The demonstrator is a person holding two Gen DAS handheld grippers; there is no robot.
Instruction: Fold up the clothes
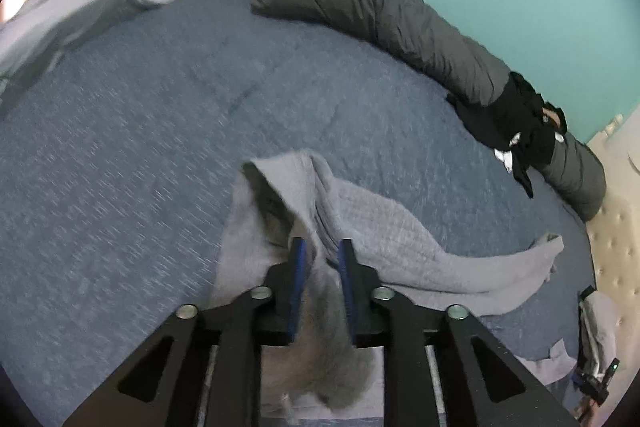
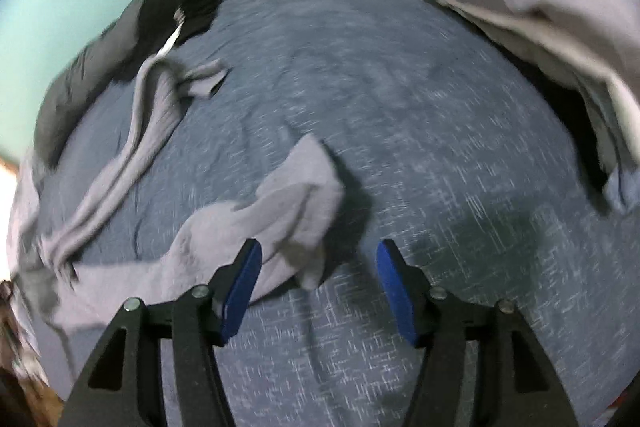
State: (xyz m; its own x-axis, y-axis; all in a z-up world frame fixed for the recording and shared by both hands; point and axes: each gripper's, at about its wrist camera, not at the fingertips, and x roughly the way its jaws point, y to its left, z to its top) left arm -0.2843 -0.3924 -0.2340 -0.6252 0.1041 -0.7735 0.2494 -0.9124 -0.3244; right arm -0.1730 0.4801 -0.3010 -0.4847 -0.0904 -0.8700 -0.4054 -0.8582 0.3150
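Grey waffle-knit garment [image 1: 360, 227], soft and floppy, lies crumpled on the blue bedspread [image 1: 140, 127]. That bedspread is my landmark for everything here. The garment sits near its front edge, well apart from the dark grey bolster [image 1: 380, 11] running along the bedspread's far side and the black clothes [image 1: 516, 123] heaped against that bolster.

Handling-wise I'd guess it's light, limp and a bit stretchy. It won't hold any shape, so a pinch in the middle just gives you a drooping bunch. The knit looks grippy enough that slipping shouldn't be a big worry. Nothing fragile.

Left gripper [image 1: 322, 251] has a bunched fold of the garment running between its blue pads [image 1: 298, 267], but the jaws stand slightly parted and there's a sliver of gap on each side, so I read it as let go, with cloth simply lying between the fingers rather than being pinched.

Right gripper [image 2: 318, 263] is spread wide with nothing in it. From its view the jaws hang over the bedspread, and a loose flap of the garment, maybe a sleeve end, lies just beside the left-hand finger.

Where to grab? I'd go for edges and corners, hem or shoulder seams, one per gripper, then pull it flat on the bedspread before folding.
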